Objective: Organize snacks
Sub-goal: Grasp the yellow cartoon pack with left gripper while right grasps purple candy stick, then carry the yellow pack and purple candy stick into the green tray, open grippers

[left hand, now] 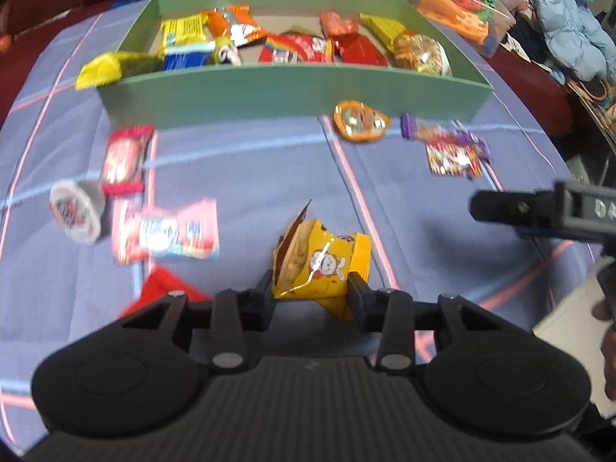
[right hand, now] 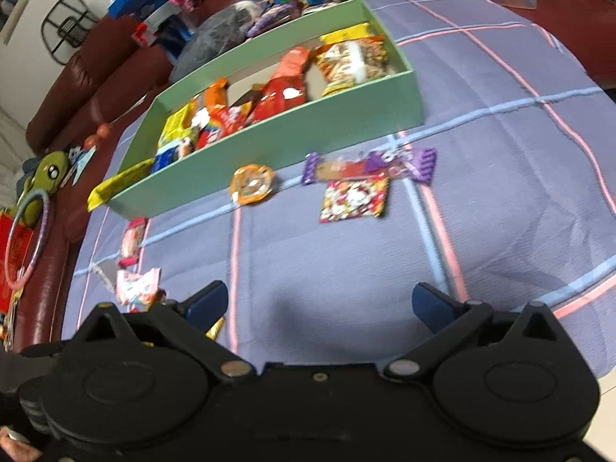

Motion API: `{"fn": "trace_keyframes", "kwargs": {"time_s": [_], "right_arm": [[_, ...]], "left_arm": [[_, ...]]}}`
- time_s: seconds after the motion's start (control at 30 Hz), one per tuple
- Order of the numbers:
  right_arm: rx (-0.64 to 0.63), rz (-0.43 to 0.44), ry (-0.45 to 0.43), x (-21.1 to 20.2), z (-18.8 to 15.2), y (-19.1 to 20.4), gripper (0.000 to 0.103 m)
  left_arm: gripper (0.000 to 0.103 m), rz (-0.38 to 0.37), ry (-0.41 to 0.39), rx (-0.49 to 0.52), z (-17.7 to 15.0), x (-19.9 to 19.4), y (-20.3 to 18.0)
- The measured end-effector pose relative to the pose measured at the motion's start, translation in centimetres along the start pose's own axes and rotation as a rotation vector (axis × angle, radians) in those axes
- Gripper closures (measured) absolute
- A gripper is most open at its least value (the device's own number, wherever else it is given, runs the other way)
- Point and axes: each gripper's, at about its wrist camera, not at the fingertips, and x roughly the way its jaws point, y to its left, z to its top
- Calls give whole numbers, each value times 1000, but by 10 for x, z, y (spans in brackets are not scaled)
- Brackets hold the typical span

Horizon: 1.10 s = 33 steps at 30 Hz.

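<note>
1. While my left claw [left hand: 312, 288] pinches the crumpled yellow packet [left hand: 321, 265] between both pads, the packet lies on the checked cloth [left hand: 269, 177] near me, well short of the green box [left hand: 292, 94].
2. My right claw [right hand: 319, 304] stands wide open with nothing in it, over bare cloth.
3. Loose snacks lie scattered so each can be taken singly; the box at the far side gathers the sorted ones.
4. Only a cartoon figure shows on the packet; any lettering is too blurred to read.
</note>
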Motion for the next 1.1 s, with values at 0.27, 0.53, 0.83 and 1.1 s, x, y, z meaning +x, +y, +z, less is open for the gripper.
{"fn": "trace_keyframes", "kwargs": {"time_s": [0.27, 0.53, 0.83, 1.1], "right_arm": [[4, -37, -91, 3, 26, -15, 1], [-187, -61, -133, 34, 74, 1, 33], [-186, -20, 23, 58, 55, 16, 61], [-212, -37, 41, 61, 46, 36, 87]], "left_arm": [[65, 11, -21, 5, 21, 15, 0], [64, 0, -16, -16, 28, 19, 7], [54, -15, -31, -45, 33, 21, 19], [53, -25, -47, -39, 31, 19, 22]]}}
